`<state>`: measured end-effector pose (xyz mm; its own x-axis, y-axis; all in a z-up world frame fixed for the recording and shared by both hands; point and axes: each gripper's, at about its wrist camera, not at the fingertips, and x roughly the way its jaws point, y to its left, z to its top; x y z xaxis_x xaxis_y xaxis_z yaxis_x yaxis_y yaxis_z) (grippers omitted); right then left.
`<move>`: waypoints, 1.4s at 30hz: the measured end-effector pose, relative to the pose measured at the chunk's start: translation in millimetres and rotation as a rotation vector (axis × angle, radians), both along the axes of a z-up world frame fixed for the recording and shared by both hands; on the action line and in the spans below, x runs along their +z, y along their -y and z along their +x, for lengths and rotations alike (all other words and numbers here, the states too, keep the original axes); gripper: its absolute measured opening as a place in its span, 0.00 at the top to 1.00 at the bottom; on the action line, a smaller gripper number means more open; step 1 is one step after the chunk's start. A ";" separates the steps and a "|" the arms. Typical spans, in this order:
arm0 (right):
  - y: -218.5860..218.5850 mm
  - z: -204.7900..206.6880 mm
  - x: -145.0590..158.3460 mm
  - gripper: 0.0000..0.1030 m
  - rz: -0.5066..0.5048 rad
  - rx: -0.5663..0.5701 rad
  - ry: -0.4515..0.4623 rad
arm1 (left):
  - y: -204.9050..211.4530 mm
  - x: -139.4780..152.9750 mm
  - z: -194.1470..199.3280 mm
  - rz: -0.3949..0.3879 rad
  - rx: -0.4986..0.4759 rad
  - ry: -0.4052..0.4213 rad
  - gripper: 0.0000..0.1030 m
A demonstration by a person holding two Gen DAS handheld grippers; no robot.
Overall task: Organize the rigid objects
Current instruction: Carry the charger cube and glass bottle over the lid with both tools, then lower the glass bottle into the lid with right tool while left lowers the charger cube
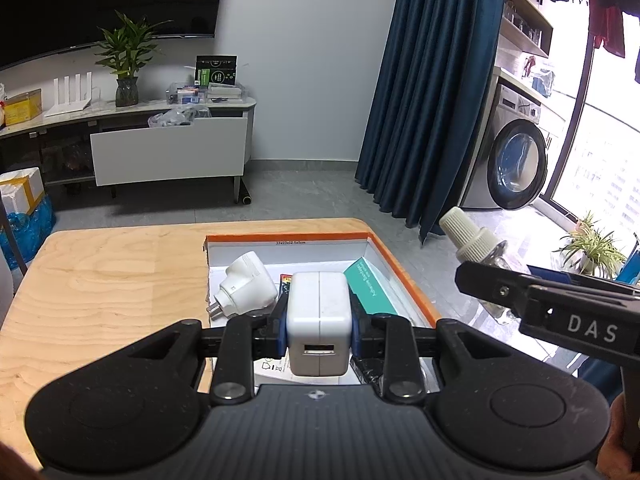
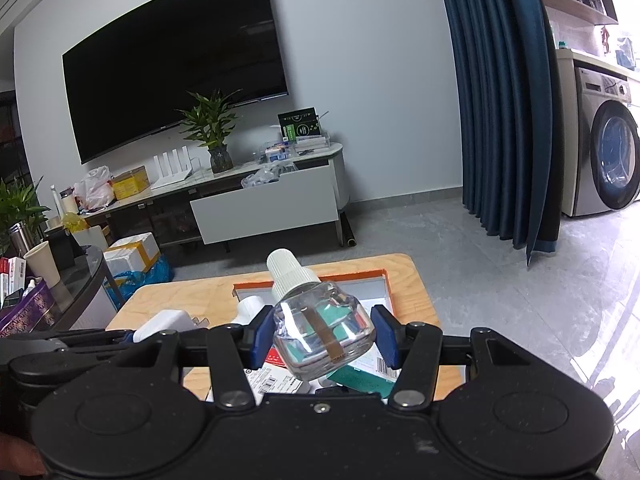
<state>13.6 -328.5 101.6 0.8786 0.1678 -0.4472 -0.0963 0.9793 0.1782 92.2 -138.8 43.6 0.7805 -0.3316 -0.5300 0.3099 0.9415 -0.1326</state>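
Left gripper (image 1: 319, 330): you clamp the charger (image 1: 319, 322) above the box (image 1: 404, 276).
Right gripper (image 2: 320, 338): you grasp the bottle (image 2: 320, 328), tilted.
Box: at the tabletop's (image 1: 104, 276) far right corner.

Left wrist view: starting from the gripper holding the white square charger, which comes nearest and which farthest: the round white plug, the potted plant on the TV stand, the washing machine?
1. Round white plug: nearest the left gripper, in the orange-edged box, ahead and left.
2. Washing machine: across the floor, on the right.
3. Potted plant: farthest, on the TV stand by the far wall, upper left.
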 end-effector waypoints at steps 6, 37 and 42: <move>-5.0 11.3 -4.1 0.39 -0.013 0.014 -0.018 | 0.1 -4.2 4.4 0.001 0.004 -0.016 0.72; -25.9 79.9 -26.2 0.34 -0.059 0.108 -0.104 | 11.1 -31.8 15.0 -0.002 -0.051 -0.097 0.72; -9.7 58.2 -20.3 0.25 -0.039 0.064 -0.077 | 11.9 -35.5 12.0 -0.017 -0.063 -0.113 0.72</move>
<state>71.8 -318.8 81.3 0.8295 0.2040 -0.5199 -0.1469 0.9778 0.1493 104.2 -150.7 8.1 0.6934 -0.3879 -0.6072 0.3508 0.9178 -0.1858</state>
